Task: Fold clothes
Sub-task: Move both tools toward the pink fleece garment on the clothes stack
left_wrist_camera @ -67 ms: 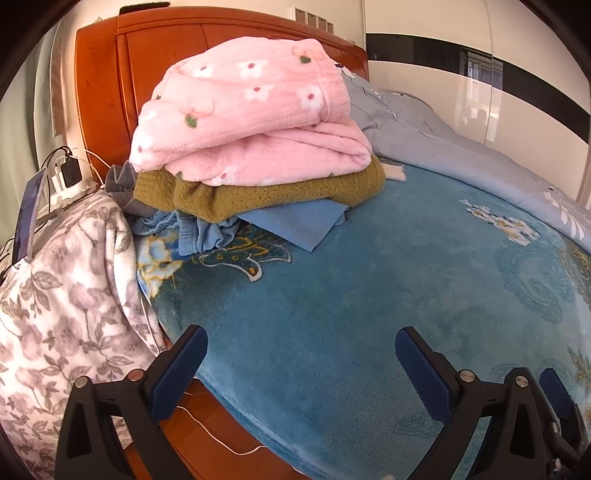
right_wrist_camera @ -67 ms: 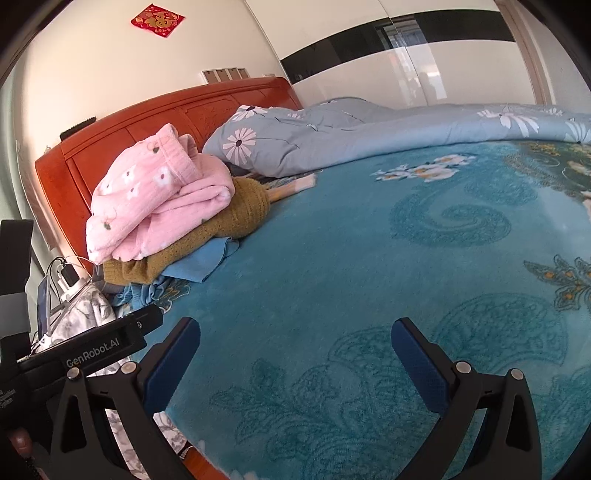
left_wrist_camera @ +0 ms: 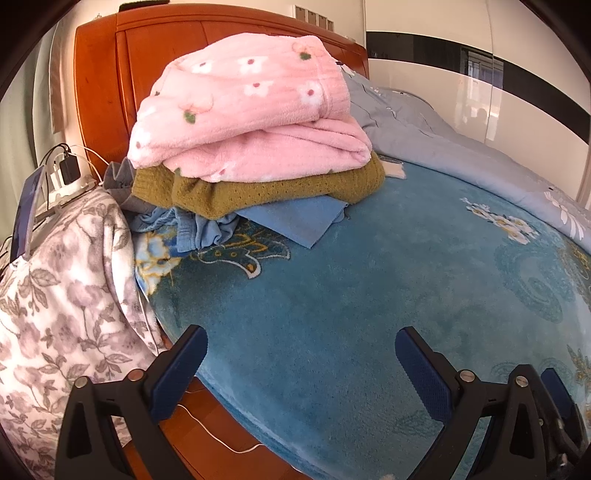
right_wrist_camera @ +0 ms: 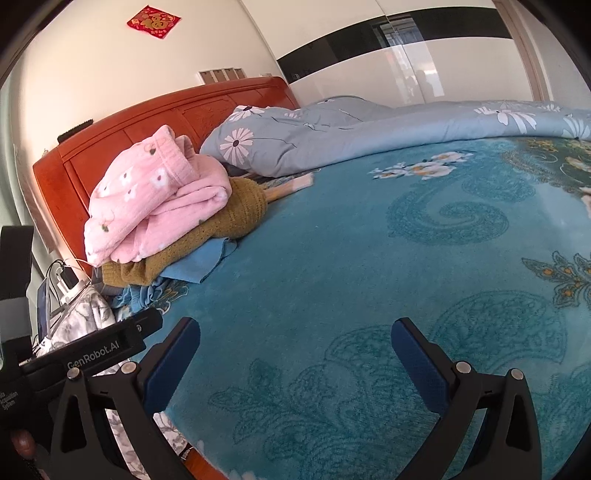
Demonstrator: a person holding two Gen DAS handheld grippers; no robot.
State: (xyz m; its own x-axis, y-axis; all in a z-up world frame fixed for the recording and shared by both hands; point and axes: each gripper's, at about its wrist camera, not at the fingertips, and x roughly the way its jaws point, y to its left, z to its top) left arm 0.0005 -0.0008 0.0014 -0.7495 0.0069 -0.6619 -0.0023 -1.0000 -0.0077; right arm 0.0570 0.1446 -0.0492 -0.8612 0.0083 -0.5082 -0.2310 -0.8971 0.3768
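While both grippers hover over the teal patterned bedspread (left_wrist_camera: 332, 295), neither holds anything. Left gripper (left_wrist_camera: 301, 354): jaws spread wide, blue-padded fingers (left_wrist_camera: 421, 373) apart above the bed's near edge, nothing between them. Right gripper (right_wrist_camera: 295, 343): jaws likewise spread wide and empty, above open bedspread; the left unit's black body, lettered "GenRobot.AI", shows at the lower left of the right wrist view.

Stack of clothes, at the head of the bed against the reddish wooden headboard (left_wrist_camera: 107, 74), well apart from both grippers:
- top, a folded pink fleece garment (left_wrist_camera: 251, 110) with white flowers;
- beneath it, an olive knitted sweater (left_wrist_camera: 266, 188);
- beneath that, a flat blue garment (left_wrist_camera: 295, 219) with one corner protruding toward the grippers;
- at the stack's left foot, crumpled blue-grey cloth (left_wrist_camera: 199, 230).

Grey-blue floral quilt (right_wrist_camera: 351, 133): bunched along the far side of the bed, from the headboard outward, just behind the stack.

Grey floral blanket (left_wrist_camera: 62, 295): draped beside the bed at left, close to the left gripper's left finger. Behind it, a black charger (left_wrist_camera: 70, 168) with cables. A thin white cable (left_wrist_camera: 221, 439) lies on the wooden bed frame below the left gripper.

Red paper ornament (right_wrist_camera: 153, 20): on the wall above the headboard.
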